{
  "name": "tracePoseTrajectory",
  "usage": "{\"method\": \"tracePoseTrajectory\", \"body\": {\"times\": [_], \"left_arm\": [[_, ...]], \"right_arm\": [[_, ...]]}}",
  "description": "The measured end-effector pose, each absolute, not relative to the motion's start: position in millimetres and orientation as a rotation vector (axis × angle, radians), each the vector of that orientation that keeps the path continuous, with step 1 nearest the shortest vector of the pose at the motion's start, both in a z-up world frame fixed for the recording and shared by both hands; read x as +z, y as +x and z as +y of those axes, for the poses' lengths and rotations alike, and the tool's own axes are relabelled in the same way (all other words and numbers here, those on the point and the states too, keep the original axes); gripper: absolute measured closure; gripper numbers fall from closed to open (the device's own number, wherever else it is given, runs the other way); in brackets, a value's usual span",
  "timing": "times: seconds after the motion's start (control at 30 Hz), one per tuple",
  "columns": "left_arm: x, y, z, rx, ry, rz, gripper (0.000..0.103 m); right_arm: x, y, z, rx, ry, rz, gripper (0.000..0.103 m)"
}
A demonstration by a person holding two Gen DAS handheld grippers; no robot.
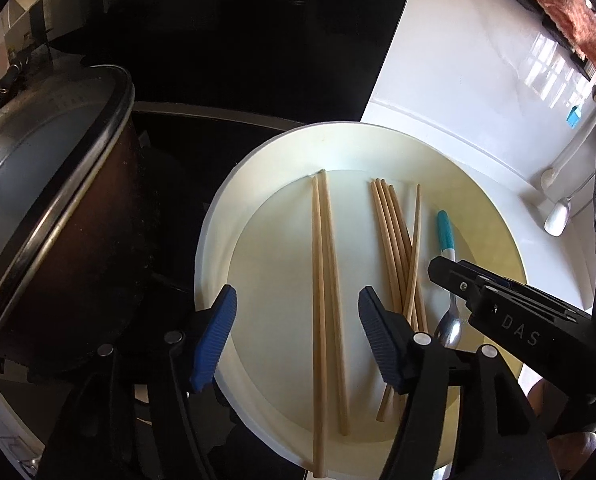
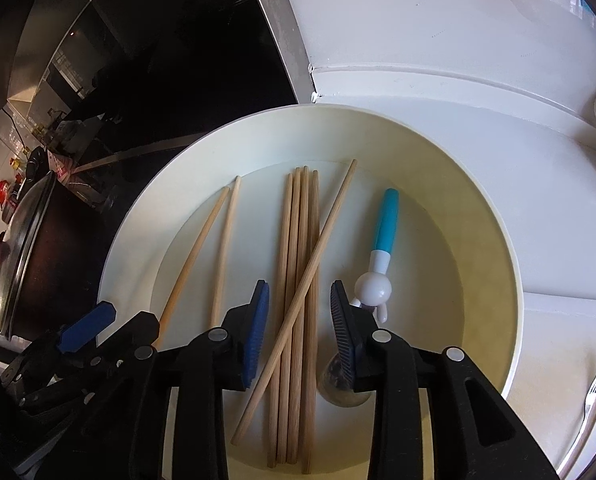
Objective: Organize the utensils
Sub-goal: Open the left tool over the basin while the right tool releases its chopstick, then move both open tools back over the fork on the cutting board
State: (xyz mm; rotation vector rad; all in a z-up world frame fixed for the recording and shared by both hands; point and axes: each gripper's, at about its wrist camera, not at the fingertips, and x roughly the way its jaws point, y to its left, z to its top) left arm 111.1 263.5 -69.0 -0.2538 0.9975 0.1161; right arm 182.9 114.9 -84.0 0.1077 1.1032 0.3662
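Chopsticks lengthwise between open fingers
Right gripper (image 2: pixel 299 320) straddles the chopstick bundle (image 2: pixel 298 280); left gripper (image 1: pixel 298 340), also open, flanks 2 chopsticks (image 1: pixel 325 280).

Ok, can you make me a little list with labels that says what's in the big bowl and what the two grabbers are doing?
container: large round cream plastic basin
left pair: two wooden chopsticks lying side by side
middle bunch: bundle of wooden chopsticks, one lying slanted across the others
spoon: metal spoon with a teal and white handle, right of the bundle
left gripper: open, over the pair
right gripper: open, astride the bundle
nearby: dark pot with a metal-rimmed lid, left of the basin
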Motion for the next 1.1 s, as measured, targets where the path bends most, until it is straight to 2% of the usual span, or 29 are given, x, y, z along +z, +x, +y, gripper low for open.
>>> {"method": "tracePoseTrajectory", "body": {"times": [0.27, 0.4, 0.6, 0.67, 1.1], "left_arm": [[-53, 106, 265, 0.126, -0.246, 0.971, 0.035], [-43, 101, 263, 0.128, -0.244, 0.957, 0.029], [-29, 93, 262, 0.122, -0.237, 0.930, 0.022], [-25, 91, 261, 0.114, -0.240, 0.924, 0.019], [-3, 70, 242, 0.048, -0.196, 0.876, 0.012]], "right_arm": [[-65, 172, 102, 0.346, 0.117, 1.066, 0.062], [-54, 165, 93, 0.338, 0.117, 1.042, 0.056], [-43, 152, 81, 0.325, 0.128, 1.032, 0.055], [-38, 145, 77, 0.324, 0.133, 1.021, 0.050], [-18, 95, 35, 0.266, 0.183, 0.962, 0.048]]}}
